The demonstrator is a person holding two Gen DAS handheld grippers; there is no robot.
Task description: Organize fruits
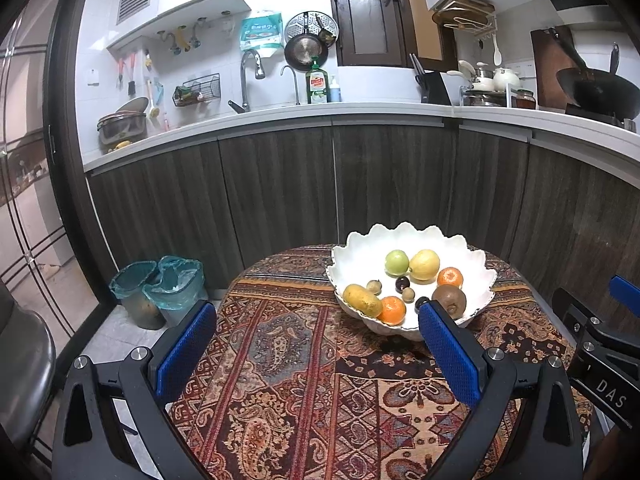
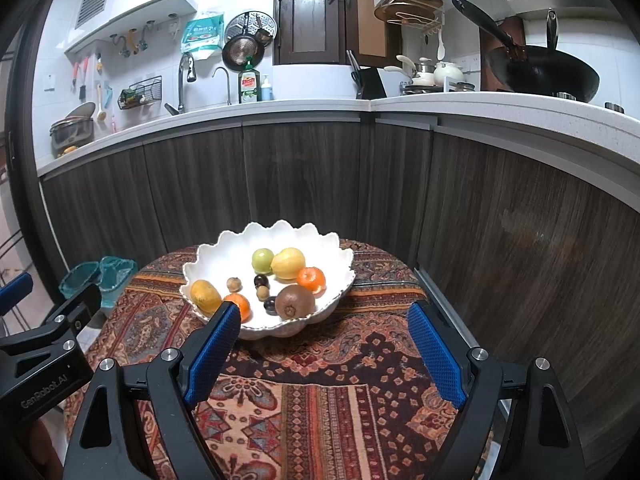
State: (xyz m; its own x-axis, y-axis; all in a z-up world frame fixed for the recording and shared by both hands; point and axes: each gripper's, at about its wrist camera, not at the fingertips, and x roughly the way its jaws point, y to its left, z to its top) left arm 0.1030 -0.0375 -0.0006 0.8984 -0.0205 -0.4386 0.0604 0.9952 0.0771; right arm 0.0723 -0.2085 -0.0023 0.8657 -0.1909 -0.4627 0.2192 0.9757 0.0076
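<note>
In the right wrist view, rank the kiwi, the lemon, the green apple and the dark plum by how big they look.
1. kiwi and lemon: look alike; the kiwi sits nearer, so unsure
2. green apple
3. dark plum

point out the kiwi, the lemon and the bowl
kiwi [image 2: 295, 301]: right wrist view, middle of its brown skin
lemon [image 2: 287, 263]: right wrist view, centre of the yellow fruit
bowl [image 2: 224, 250]: right wrist view, bare white inner wall at the far left

free: bare desk [image 2: 320, 400] in front of bowl [image 2: 224, 248] | obstacle: cabinet doors [image 2: 304, 176] close behind bowl
</note>
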